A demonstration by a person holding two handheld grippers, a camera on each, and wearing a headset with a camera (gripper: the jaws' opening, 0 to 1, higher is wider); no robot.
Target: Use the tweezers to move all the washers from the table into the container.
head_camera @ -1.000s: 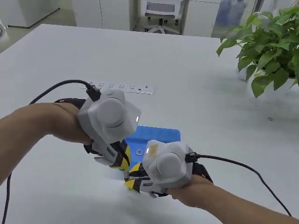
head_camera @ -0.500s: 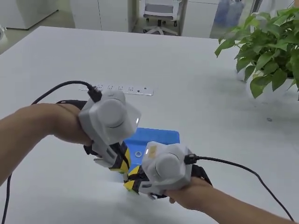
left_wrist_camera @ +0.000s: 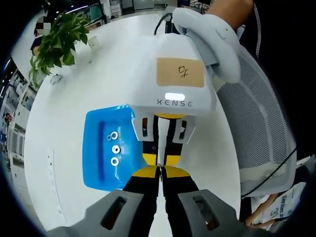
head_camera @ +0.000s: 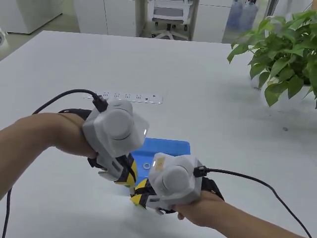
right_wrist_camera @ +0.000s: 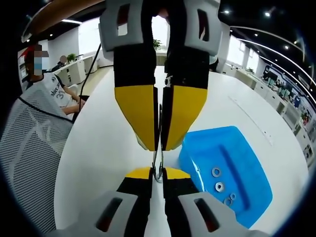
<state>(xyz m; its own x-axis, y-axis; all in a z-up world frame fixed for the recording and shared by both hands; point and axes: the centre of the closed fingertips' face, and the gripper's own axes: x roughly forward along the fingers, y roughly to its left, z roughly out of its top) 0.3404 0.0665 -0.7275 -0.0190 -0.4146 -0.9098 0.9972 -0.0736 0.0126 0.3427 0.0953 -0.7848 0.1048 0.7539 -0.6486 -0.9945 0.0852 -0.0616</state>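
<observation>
Figuring the tweezers (right_wrist_camera: pixel 157 161) are the fiddly bit here: they look like a thin sliver of bright steel, so I'd guess they're light, springy and pretty slick, and they'd twist or pop out if pinched near the back end. Best hold is probably partway along the arms, flat sides against the pads, so a squeeze actually closes the tips. Right now the left tool (left_wrist_camera: pixel 160 171) and the right tool (right_wrist_camera: pixel 157 179) sit nose to nose just above the table (head_camera: pixel 198 74), each clenched on that steel strip from opposite ends. It's edge-on to both gripper views, so I can't tell which way the tips point. The washers (left_wrist_camera: pixel 116 149) I can make out are small shiny rings, three in a neat row plus maybe a fourth, lying flat in the shallow blue container (right_wrist_camera: pixel 249 163) just beside the tools. They'd be hard, nearly weightless and skittery on a smooth surface, so I reckon catching one across the rim, one tip through the hole, beats trying to scoop it.
</observation>
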